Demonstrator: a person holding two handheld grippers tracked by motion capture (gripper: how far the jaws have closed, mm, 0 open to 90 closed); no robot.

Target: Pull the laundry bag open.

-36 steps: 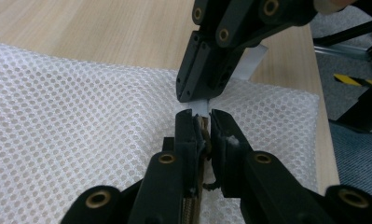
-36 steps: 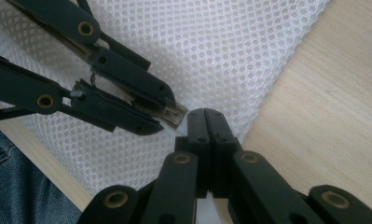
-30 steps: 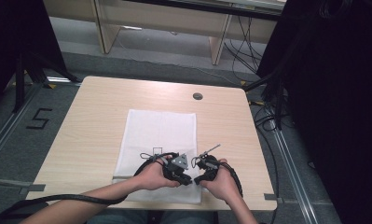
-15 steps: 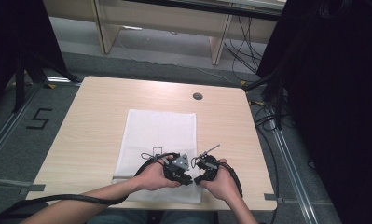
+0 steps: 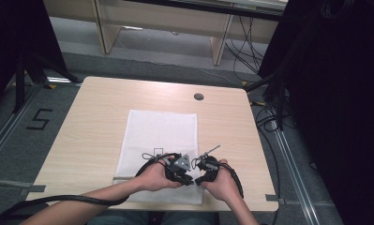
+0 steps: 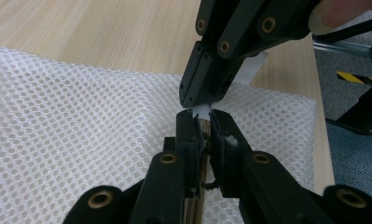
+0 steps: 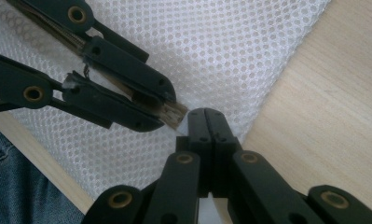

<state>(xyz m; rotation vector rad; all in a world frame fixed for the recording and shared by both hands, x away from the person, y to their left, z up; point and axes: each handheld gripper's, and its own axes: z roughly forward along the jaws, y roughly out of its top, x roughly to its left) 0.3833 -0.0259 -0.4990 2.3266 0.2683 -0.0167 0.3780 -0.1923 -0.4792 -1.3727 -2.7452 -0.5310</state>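
Note:
Both grippers meet tip to tip over the front edge of a white mesh mat (image 5: 161,126) on the wooden table (image 5: 95,117). My left gripper (image 5: 190,181) (image 6: 202,122) is shut on a thin tan flat piece (image 6: 203,127), whose layered end (image 7: 175,115) pokes out past the jaws. My right gripper (image 5: 198,180) (image 7: 206,114) is shut on a narrow white strip (image 6: 251,70). In the left gripper view the right gripper (image 6: 197,100) comes down from above, and the strip trails behind it. A bit of white (image 6: 201,111) shows between the two sets of tips, which nearly touch.
A round cable hole (image 5: 198,96) sits at the table's far side. A small black square outline (image 5: 158,152) is on the mat beside the left hand. The table's right edge (image 6: 321,140) drops to grey floor. Cables (image 5: 269,117) and dark frames stand right of the table.

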